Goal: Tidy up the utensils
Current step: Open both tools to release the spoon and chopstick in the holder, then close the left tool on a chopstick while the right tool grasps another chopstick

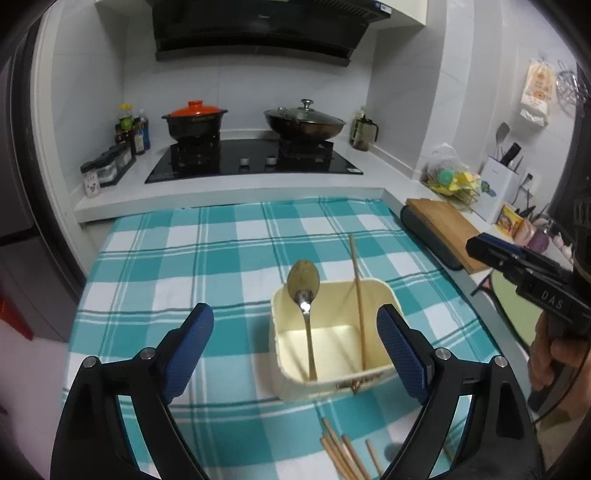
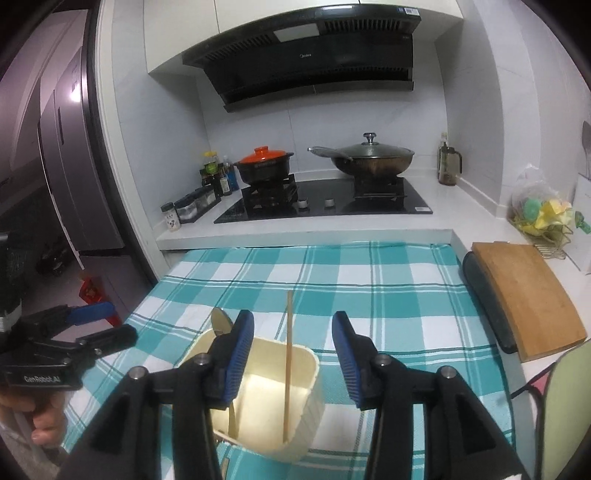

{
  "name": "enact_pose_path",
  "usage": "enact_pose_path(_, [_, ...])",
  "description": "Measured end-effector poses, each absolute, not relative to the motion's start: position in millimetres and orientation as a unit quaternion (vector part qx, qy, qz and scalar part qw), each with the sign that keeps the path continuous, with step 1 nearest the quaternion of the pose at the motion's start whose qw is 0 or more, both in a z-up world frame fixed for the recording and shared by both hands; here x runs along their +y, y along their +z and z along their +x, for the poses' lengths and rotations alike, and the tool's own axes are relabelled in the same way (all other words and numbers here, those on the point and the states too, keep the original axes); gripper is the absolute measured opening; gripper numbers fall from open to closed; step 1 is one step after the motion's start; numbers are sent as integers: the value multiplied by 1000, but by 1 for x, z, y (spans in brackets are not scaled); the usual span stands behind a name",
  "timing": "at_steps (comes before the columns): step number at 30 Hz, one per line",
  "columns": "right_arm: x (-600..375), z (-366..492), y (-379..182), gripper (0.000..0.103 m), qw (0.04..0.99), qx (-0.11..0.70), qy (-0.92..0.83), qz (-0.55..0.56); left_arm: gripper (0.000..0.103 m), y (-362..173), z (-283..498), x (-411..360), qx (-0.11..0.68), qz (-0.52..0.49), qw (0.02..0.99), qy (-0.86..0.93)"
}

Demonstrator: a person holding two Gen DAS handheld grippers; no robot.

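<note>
I hold both grippers low over the table, tilted downward toward the cream container [image 1: 334,332]. My left gripper [image 1: 295,350] has its blue pads spread wide, with nothing pressed between them; the container sits just ahead, between the lines of the two fingers. My right gripper [image 2: 293,354] stands partly open, its pads apart and gripping nothing, hovering above the container's near rim. In the left wrist view my right hand [image 1: 554,354] shows at the frame's right edge, wrapped around the gripper handle.

The checked teal and white tablecloth [image 1: 184,258] covers the table. Behind it runs the white counter with the black stove [image 1: 255,162], carrying a dark pot with an orange lid [image 1: 194,118] and a wok under a glass lid [image 1: 304,120]; the range hood [image 1: 266,29] hangs above. To the right a wooden cutting board [image 2: 528,299] lies on the counter, well apart from the container.

Inside the container stand a metal spoon [image 1: 304,295], bowl up and leaning on the far rim, and one wooden chopstick [image 1: 358,295], leaning on the same rim to the spoon's right. More chopsticks [image 1: 343,458] lie loose on the cloth just in front of the container, between my left gripper's fingers. Nothing blocks the way to them.
</note>
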State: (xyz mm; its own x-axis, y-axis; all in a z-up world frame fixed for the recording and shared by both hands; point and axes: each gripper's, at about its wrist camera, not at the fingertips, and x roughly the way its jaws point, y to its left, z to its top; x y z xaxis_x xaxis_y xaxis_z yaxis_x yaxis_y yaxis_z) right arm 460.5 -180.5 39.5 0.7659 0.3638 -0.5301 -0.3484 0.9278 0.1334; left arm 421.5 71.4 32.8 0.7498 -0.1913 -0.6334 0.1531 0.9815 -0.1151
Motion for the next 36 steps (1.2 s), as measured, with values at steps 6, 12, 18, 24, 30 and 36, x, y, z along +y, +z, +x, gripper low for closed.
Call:
enact_pose_path(6, [-218, 374, 59, 45, 943, 277, 183, -33, 95, 22, 325, 78, 363, 25, 927, -91])
enact_pose_path(12, [-260, 280, 45, 45, 943, 281, 164, -67, 96, -17, 243, 74, 381, 29, 920, -86])
enact_pose_path(18, [-278, 202, 13, 45, 951, 272, 123, -83, 97, -61, 189, 61, 386, -28, 919, -77])
enact_pose_path(24, [-274, 137, -37, 45, 958, 264, 94, -56, 97, -112, 172, 40, 416, -63, 905, -61])
enact_pose_path(30, [-255, 109, -92, 45, 945, 308, 98, -56, 97, -140, 169, 25, 446, -54, 892, -53])
enact_pose_path(36, [-265, 117, -106, 45, 944, 317, 87, -39, 97, -149, 184, 21, 445, -65, 892, -42])
